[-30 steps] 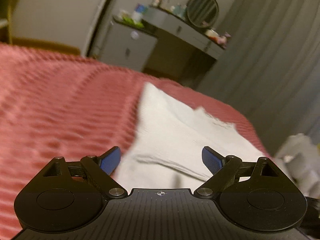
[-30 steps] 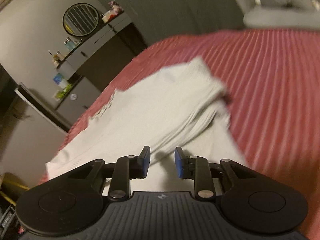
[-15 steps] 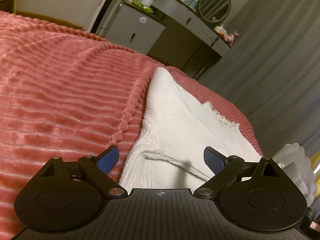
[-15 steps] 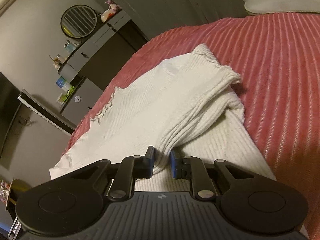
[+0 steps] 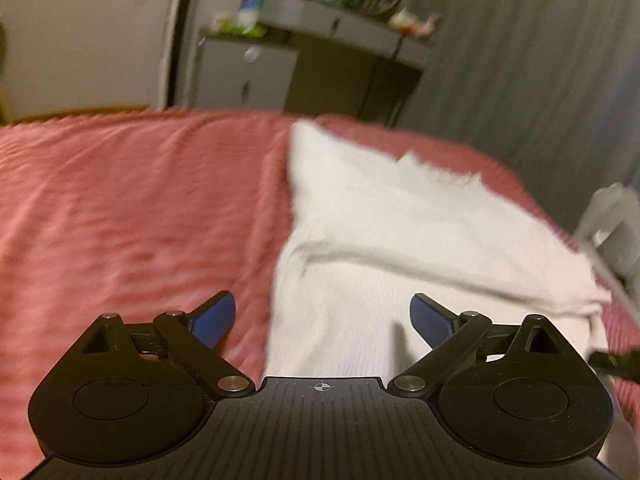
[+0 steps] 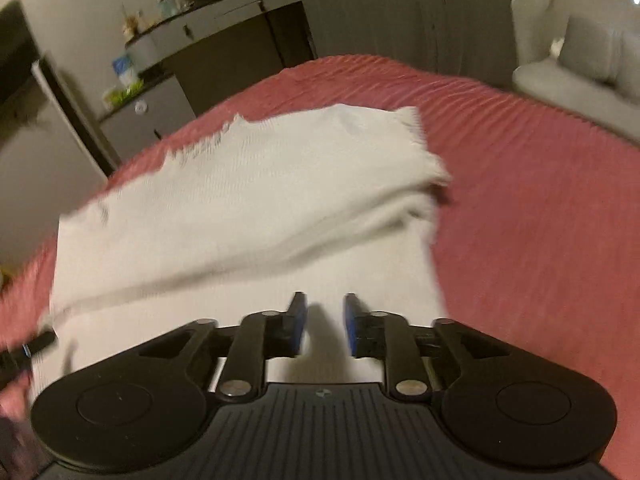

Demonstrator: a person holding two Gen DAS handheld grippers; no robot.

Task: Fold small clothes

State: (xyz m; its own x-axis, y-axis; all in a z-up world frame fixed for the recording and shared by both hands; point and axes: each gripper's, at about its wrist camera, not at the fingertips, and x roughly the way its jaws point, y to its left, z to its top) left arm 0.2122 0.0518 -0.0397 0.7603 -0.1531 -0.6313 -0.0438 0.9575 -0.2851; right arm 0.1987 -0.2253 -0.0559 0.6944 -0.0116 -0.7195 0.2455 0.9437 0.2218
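While the white garment [image 6: 248, 208] runs lengthwise up mid-frame on the bed [image 6: 540, 200], both claws sit at its near edge. The left claw [image 5: 322, 320] gapes wide over the lower-centre cloth; the right claw [image 6: 325, 324] stands slightly apart, gripping nothing.

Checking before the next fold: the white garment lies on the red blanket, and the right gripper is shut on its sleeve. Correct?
Not quite. The right gripper is open, with a gap between its fingers and nothing held, as the right wrist view shows. The white garment does lie on the red blanket.

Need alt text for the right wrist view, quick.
Right tongs, slightly parted and empty, hover over a partly folded white knit garment lying on a ribbed pink bedspread. A dresser stands behind.
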